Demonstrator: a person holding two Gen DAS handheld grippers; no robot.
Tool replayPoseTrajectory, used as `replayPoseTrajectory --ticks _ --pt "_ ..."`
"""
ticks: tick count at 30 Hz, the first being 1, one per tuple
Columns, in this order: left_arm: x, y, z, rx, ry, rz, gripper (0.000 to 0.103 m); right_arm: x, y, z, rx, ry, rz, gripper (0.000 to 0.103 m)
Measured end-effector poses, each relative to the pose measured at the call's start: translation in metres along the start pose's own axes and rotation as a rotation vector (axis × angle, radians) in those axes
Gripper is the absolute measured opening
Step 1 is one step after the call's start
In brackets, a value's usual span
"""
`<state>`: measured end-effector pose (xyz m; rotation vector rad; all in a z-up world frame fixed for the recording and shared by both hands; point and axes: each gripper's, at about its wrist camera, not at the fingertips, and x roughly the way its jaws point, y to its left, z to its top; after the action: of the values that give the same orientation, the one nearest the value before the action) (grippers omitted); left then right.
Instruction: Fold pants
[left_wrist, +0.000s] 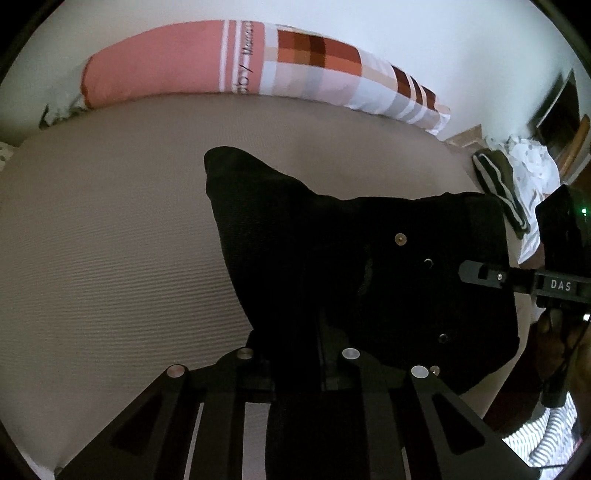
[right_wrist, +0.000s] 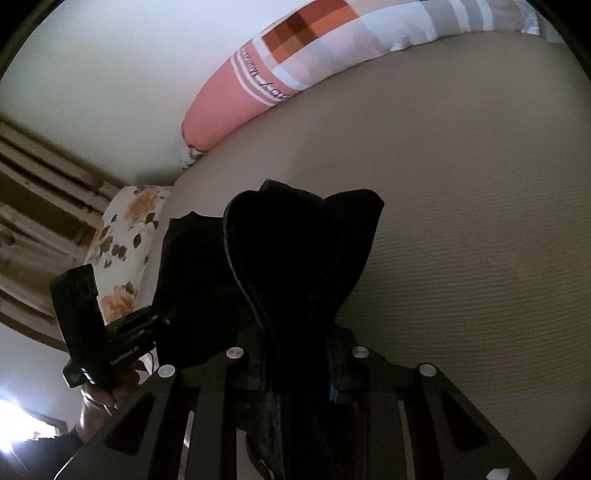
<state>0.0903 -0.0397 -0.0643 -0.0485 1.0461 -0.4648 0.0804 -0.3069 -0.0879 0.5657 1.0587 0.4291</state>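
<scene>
Beige ribbed bedsheet (left_wrist: 110, 240); long pink/checked bolster (left_wrist: 229, 62) along white wall (left_wrist: 406, 29); floral pillow (right_wrist: 125, 236) at bed edge; clothes heap (left_wrist: 517, 177) far right; dim light.

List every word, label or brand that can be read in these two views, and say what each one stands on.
"DAS": on the right gripper, seen from the left wrist camera.
"GenRobot.AI": on the left gripper, seen from the right wrist camera.
Dark lettering on the white band of the long pink and checked pillow: only fragments show, too blurred and bent to read in either view.
No text shows on the black pants.
</scene>
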Motion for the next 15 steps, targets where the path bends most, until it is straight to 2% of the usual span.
replayPoseTrajectory --ticks 6,15 --pt "-0.015 0.019 0.001 -0.012 -0.027 0.034 0.015 0.017 0.023 0.008 -0.019 0.005 0.024 0.021" --pt "-0.025 0.052 0.018 -0.047 -0.069 0.054 0.015 0.044 0.050 0.033 -0.037 0.008 0.049 0.021"
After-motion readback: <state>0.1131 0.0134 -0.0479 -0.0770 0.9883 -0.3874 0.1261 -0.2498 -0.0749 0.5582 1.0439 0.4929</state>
